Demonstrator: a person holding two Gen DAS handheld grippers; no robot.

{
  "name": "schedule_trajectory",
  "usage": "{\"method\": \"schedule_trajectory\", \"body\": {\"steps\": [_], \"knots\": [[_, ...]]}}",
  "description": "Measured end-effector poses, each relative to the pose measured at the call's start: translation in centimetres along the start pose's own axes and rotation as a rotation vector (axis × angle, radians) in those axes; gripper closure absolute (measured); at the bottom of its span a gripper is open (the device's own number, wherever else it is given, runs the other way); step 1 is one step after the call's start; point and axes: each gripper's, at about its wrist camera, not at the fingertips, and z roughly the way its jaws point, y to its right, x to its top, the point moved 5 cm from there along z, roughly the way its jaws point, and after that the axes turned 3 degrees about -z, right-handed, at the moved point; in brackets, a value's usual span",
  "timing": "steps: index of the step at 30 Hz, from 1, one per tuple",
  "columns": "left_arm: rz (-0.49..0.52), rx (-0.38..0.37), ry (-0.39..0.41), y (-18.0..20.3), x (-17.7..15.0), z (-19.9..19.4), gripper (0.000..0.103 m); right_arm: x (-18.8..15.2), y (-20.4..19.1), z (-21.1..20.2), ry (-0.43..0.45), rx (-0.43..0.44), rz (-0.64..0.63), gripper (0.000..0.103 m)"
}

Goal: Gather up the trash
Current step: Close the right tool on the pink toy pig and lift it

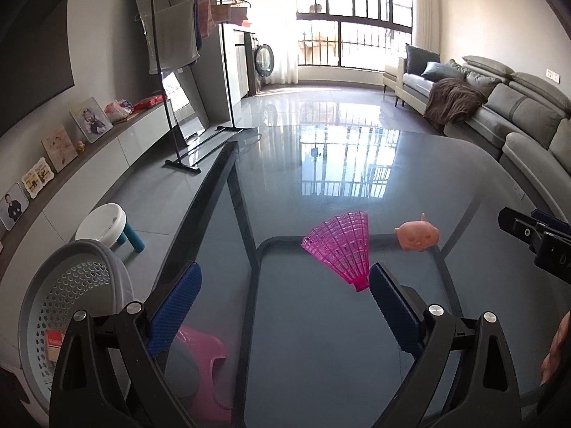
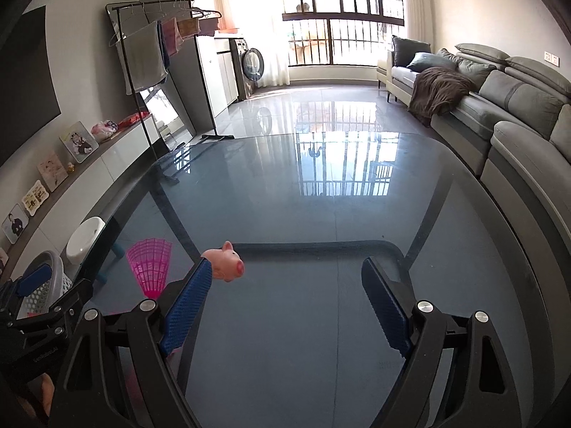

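shuttlecock (image 1: 339,246) beside pig toy (image 1: 418,232) on glass table (image 1: 321,339); left claw (image 1: 285,306) and right claw (image 2: 285,303) spread, empty.

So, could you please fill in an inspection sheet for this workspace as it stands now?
Surface: glass table, glossy, reflecting the window; dark frame visible beneath.
Job's things: pink shuttlecock lying on its side; pink pig toy beside it, apart; grey basket off the table's left edge, a small red-and-white box inside.
Clutter: pink plastic item seen through the glass; white stool on the floor.
Grippers: left tool open, empty; right tool open, empty.
Cables: nothing seen.
Surroundings: grey sofa, clothes rack, washing machine, framed pictures on a low cabinet.
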Motion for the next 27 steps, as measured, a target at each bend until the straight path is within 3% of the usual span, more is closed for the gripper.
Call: {"method": "schedule_trajectory", "body": {"steps": [6,16,27], "knots": [[0.021,-0.019,-0.032,0.6,-0.4,1.6,0.01,0.0,0.6,1.3,-0.02,0.001,0.027,0.021],[0.026,0.001,-0.008,-0.5,0.1,2.1,0.01,-0.2,-1.2,3.6,-0.069,0.042,0.042,0.021],[0.007,0.0,-0.044,-1.5,0.1,3.5,0.01,-0.2,-3.7,5.8,-0.113,0.095,-0.001,0.021]]}}
